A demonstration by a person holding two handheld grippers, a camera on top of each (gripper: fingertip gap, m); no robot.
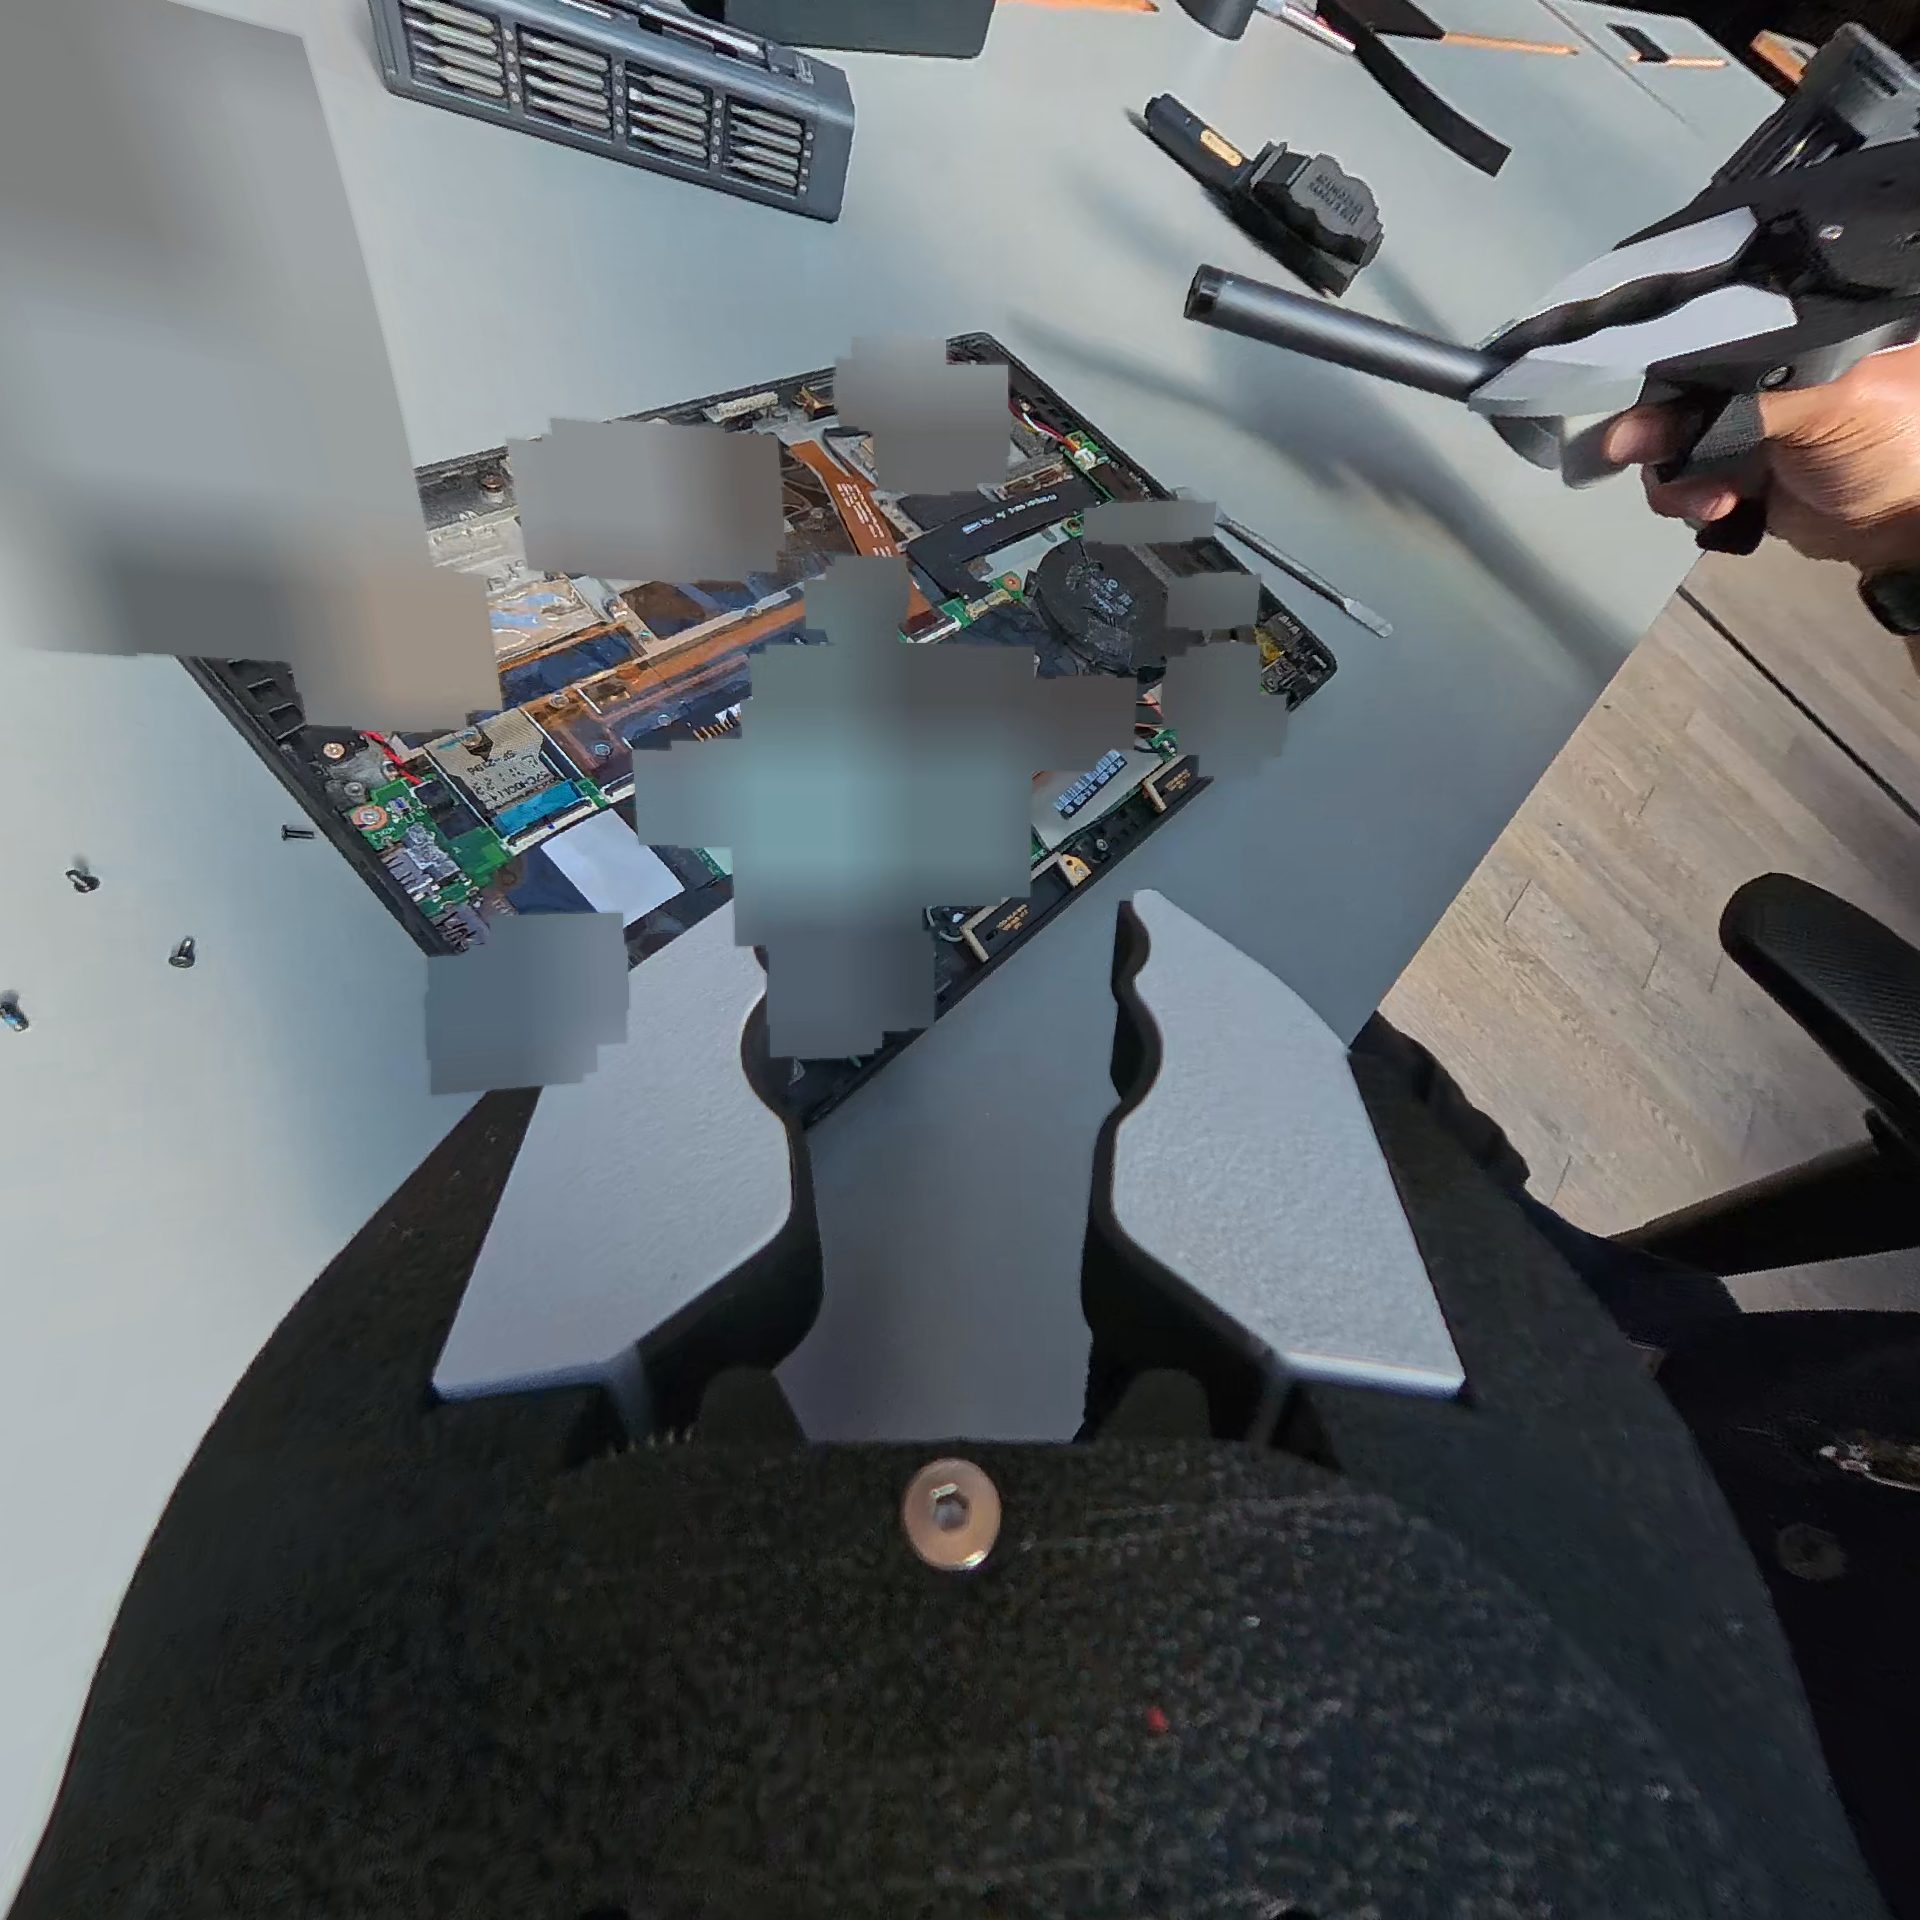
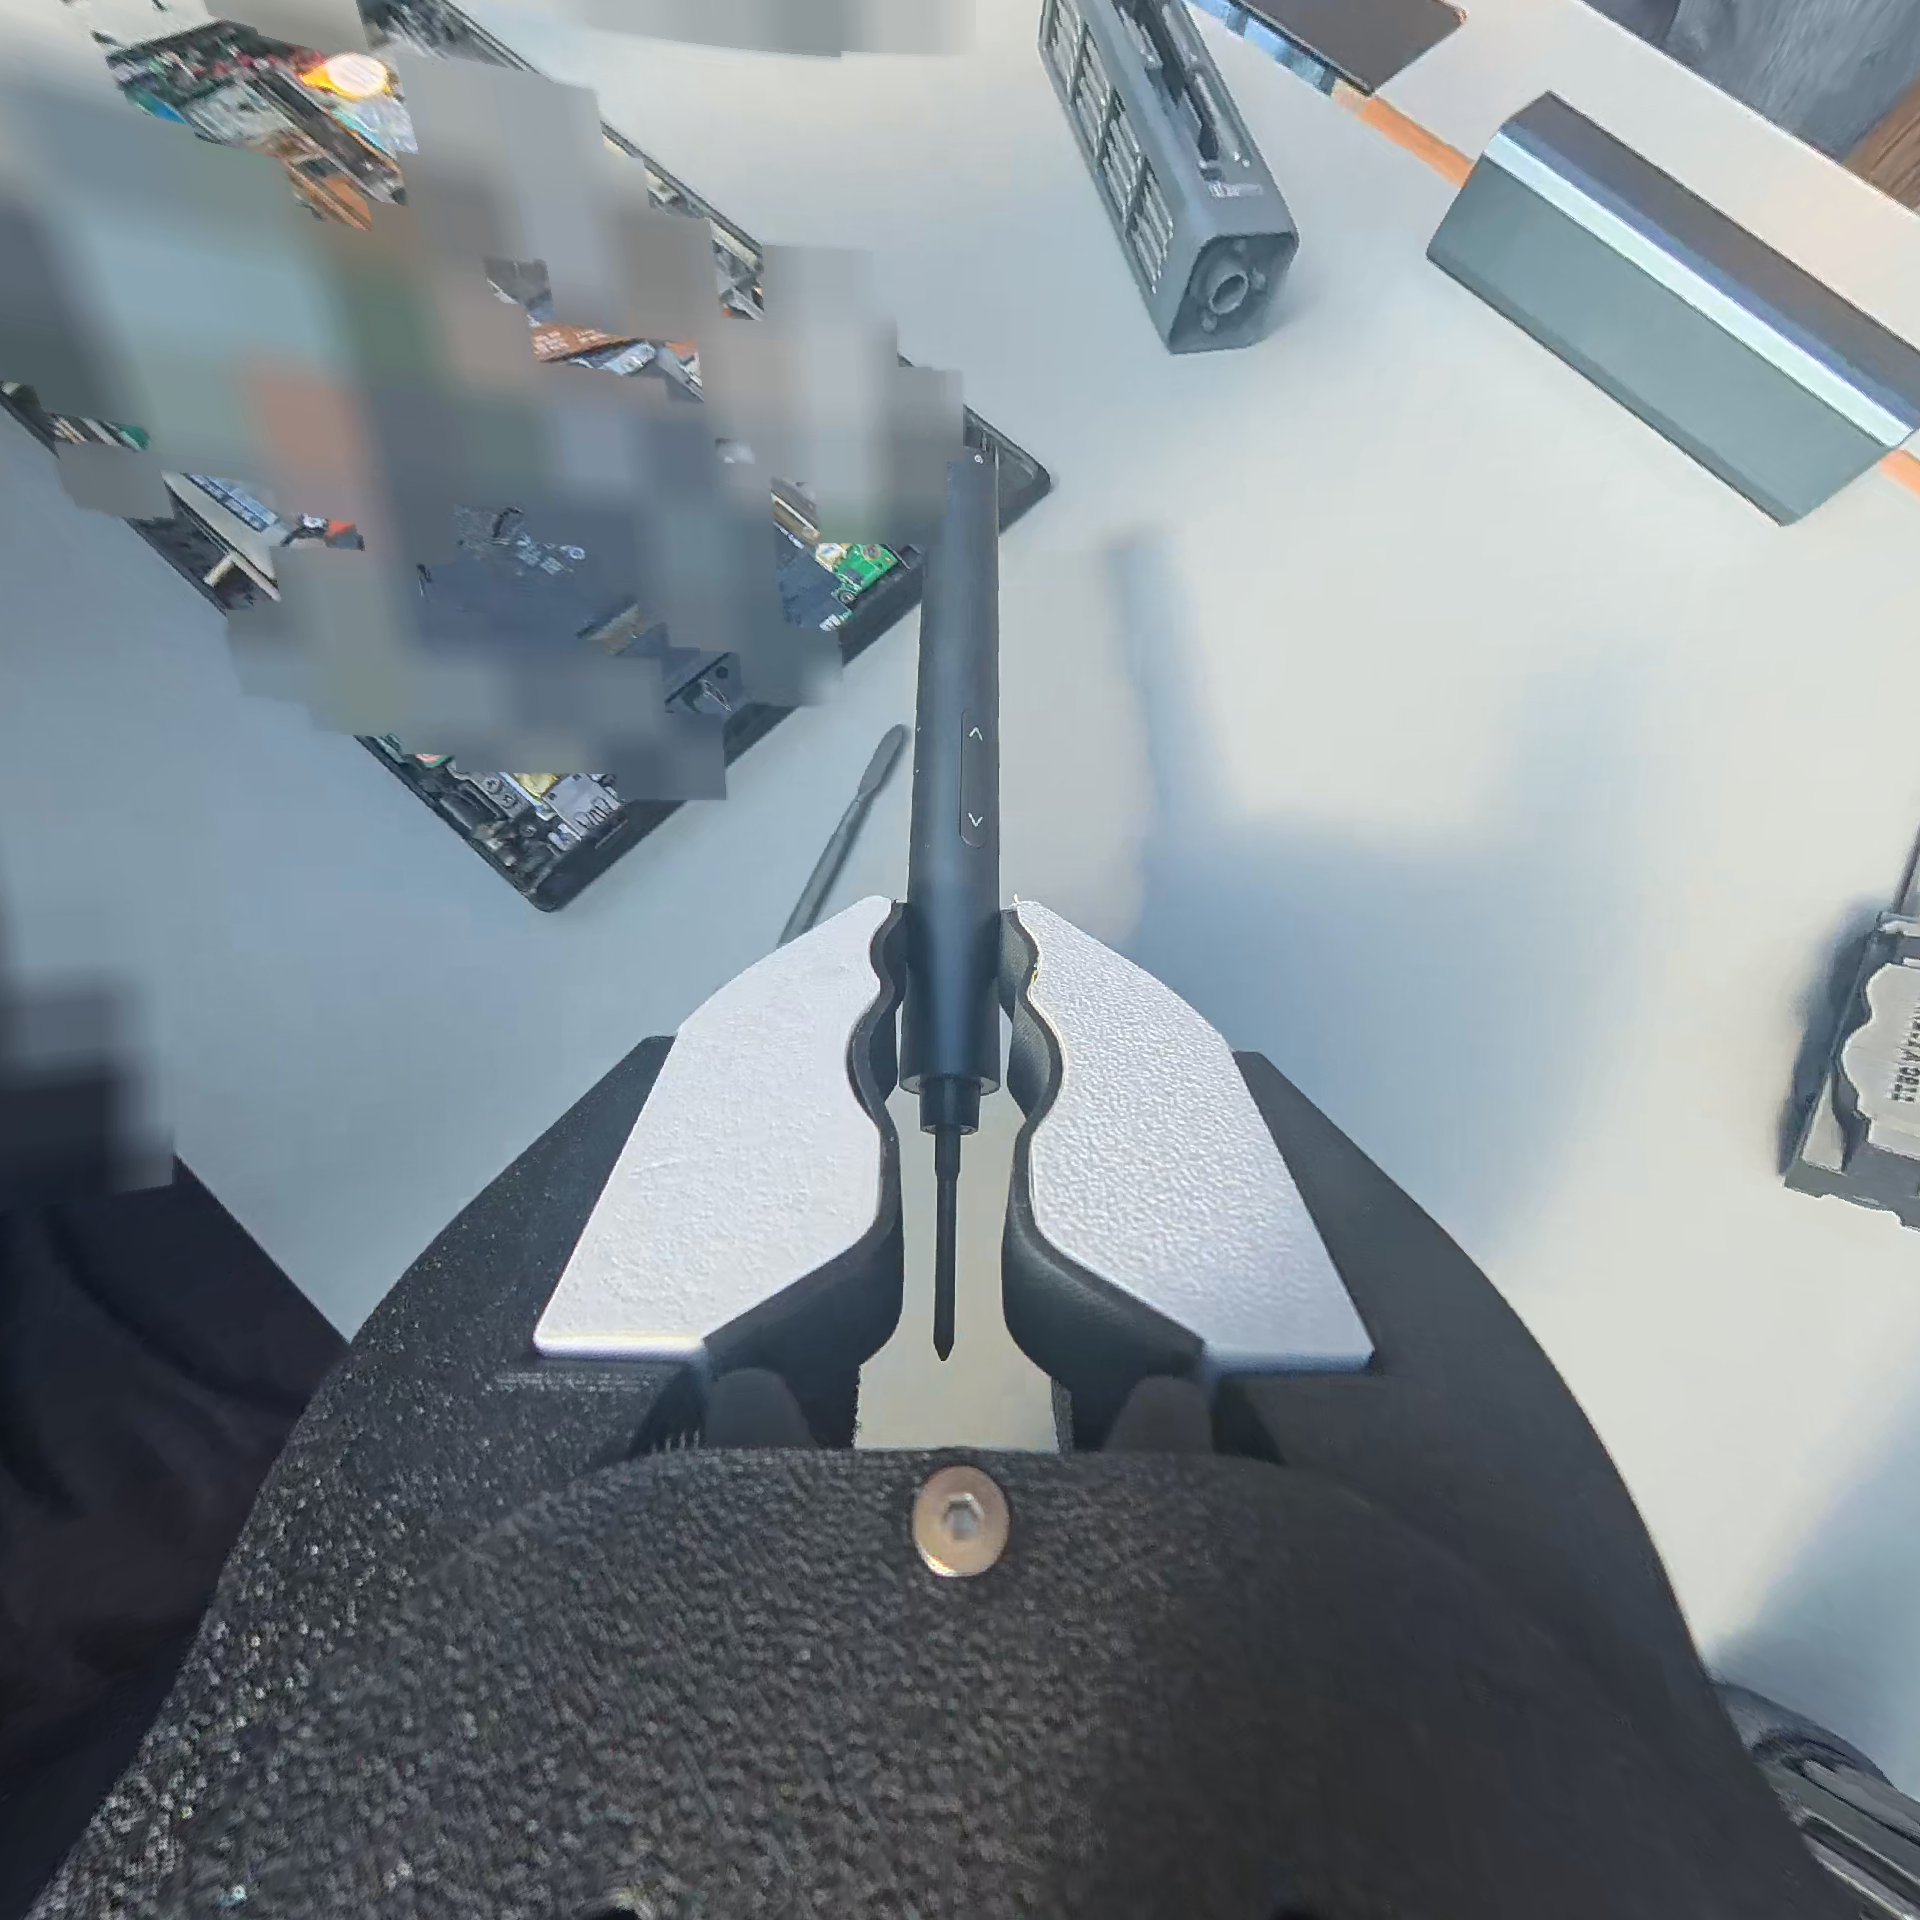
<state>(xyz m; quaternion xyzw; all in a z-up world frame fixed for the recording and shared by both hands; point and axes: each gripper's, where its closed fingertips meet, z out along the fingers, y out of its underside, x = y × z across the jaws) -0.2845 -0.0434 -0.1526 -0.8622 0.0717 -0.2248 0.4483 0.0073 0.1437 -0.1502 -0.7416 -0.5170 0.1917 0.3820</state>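
An opened laptop base [image 1: 1101, 582] with bare circuit boards and a fan lies on the white table; it also shows in the right wrist view [image 2: 582, 883]. My left gripper [image 1: 935, 935] is open and empty, hovering over the laptop's near corner. My right gripper [image 2: 954, 914] is shut on a dark pen-shaped electric screwdriver [image 2: 951, 727]; its bit points back toward the camera. In the left wrist view the right gripper [image 1: 1496, 390], held by a hand, carries the screwdriver [image 1: 1340, 332] above the table, to the right of the laptop.
A grey bit case [image 1: 623, 94] [image 2: 1174, 187] lies beyond the laptop. A thin pry tool [image 1: 1309, 577] [image 2: 842, 842] lies beside the laptop. Loose screws [image 1: 182, 951] lie at the left. A grey box [image 2: 1662, 301], black parts [image 1: 1309, 208], the table edge and a chair [image 1: 1829, 966] are at right. Tip to tip, the grippers are about 35 cm apart. The grey bit case [image 1: 623, 94] is about equally far from each gripper, around 35 cm. My right wrist view [image 2: 1104, 123] looks at it from another angle.
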